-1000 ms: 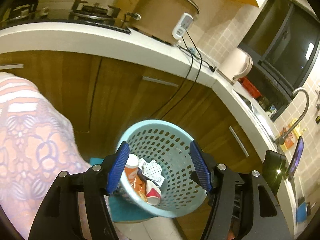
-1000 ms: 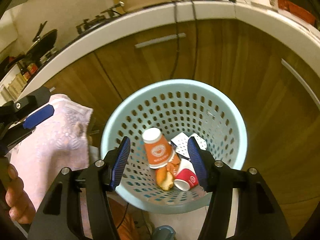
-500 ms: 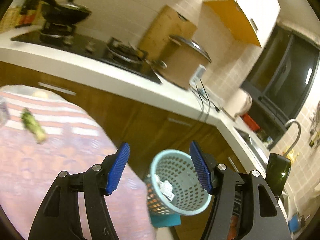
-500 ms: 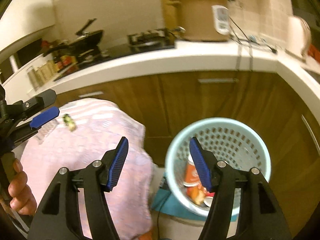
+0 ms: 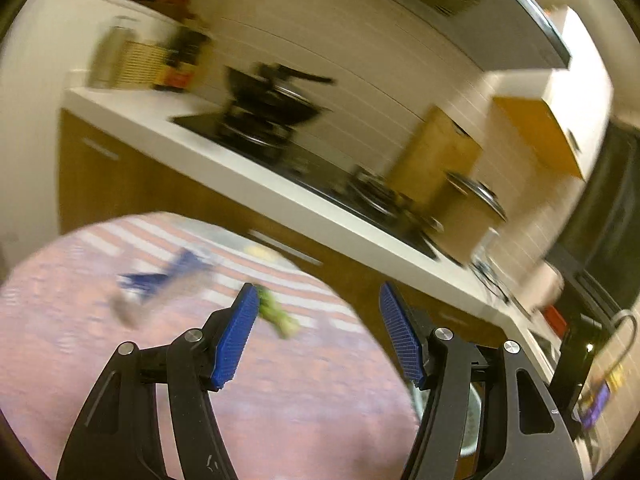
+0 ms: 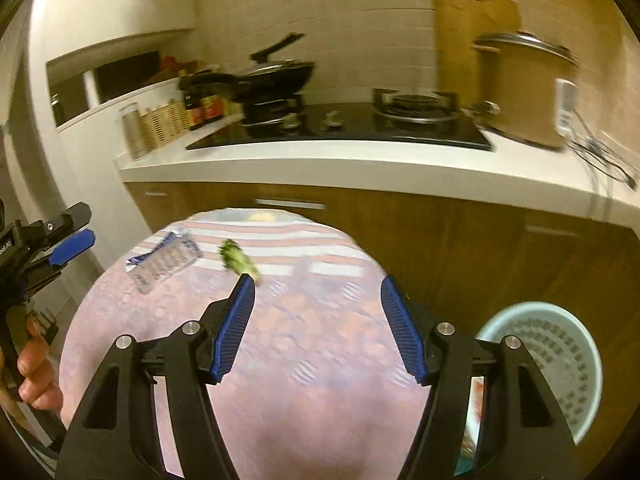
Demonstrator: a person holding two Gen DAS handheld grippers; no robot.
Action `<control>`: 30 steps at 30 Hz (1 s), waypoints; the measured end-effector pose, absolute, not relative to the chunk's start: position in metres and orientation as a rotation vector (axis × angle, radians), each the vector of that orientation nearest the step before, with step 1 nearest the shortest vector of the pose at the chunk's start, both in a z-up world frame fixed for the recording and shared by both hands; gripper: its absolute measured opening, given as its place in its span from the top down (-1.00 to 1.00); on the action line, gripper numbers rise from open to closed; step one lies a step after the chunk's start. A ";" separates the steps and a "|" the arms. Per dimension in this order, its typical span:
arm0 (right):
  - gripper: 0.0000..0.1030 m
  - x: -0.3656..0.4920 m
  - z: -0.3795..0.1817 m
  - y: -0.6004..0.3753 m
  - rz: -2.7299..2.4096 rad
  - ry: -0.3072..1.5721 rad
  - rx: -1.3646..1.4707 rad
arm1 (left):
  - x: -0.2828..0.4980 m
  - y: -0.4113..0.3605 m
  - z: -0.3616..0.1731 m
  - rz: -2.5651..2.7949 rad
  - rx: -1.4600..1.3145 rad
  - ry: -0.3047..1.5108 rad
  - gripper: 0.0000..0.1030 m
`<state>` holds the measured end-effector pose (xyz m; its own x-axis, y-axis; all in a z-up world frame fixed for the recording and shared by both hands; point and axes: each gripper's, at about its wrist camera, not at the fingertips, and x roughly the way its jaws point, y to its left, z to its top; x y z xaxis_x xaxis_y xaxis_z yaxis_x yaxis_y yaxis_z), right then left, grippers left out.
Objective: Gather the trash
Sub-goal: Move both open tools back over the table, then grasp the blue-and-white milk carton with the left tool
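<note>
Blue-padded left gripper (image 5: 316, 336) & right gripper (image 6: 316, 328), jaws spread and empty (right's just widened), now swung from basket (image 6: 560, 360) to table (image 6: 320, 380): wrapper (image 6: 164, 260) presumably next.

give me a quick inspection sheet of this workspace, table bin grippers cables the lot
Surface: round table with a pink patterned cloth, mostly bare.
Job's things: silver-blue blister pack and green crumpled scrap lie apart on the cloth; pale blue perforated plastic basket stands on the floor to the right of the table, with orange trash inside.
Clutter: nothing seen on the table beyond these.
Grippers: left gripper and right gripper both open, nothing between the jaws.
Cables: dark cords trail across the white counter beside the tan cooker.
Surroundings: black wok on a black hob, wooden cabinets below.
</note>
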<state>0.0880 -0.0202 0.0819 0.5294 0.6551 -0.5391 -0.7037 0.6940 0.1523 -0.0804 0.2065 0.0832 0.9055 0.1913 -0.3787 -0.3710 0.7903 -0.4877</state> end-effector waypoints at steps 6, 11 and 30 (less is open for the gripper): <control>-0.19 0.090 0.058 0.051 0.869 0.616 -0.150 | -0.109 0.272 0.056 0.488 -0.610 0.344 -0.32; -0.19 0.103 0.020 0.103 0.888 0.656 -0.226 | -0.097 0.313 0.022 0.536 -0.618 0.437 -0.33; -0.19 0.105 -0.017 0.128 0.894 0.693 -0.305 | -0.038 0.293 -0.020 0.317 -0.525 0.688 -0.46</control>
